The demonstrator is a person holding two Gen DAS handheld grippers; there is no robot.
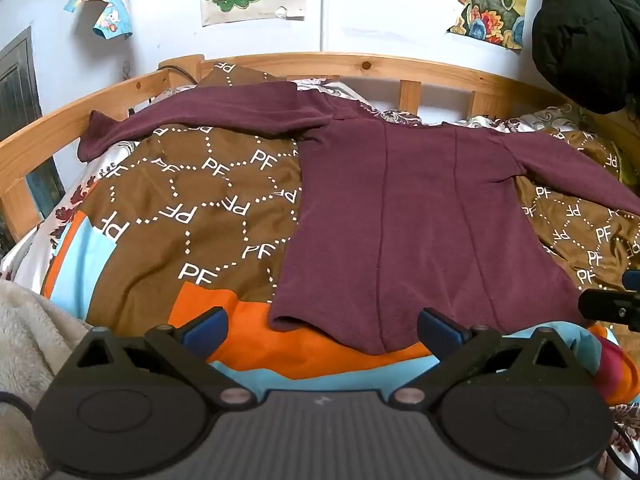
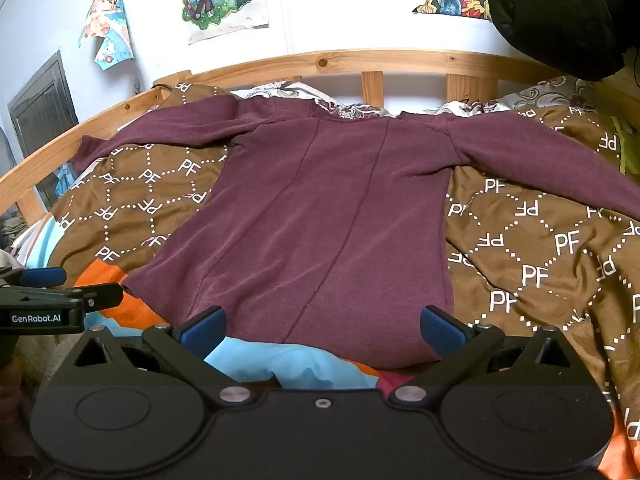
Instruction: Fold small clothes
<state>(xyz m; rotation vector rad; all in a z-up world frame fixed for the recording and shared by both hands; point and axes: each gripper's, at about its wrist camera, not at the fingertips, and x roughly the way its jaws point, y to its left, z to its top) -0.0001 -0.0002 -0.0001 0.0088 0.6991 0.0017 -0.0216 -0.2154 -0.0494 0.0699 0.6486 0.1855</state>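
A maroon long-sleeved top lies spread flat on the bed, back side up, both sleeves stretched out sideways and its hem nearest me. My left gripper hovers open just before the hem's left corner, nothing between its blue pads. My right gripper is open too, wide jaws straddling the hem's right part without touching it. In the left wrist view the right gripper's tip shows at the right edge. The left gripper's fingers appear at the left edge of the right wrist view.
A brown duvet with white "PF" letters, orange and light-blue patches covers the bed. A wooden bed rail runs behind. A black jacket hangs at upper right. A cream fleece blanket lies at lower left.
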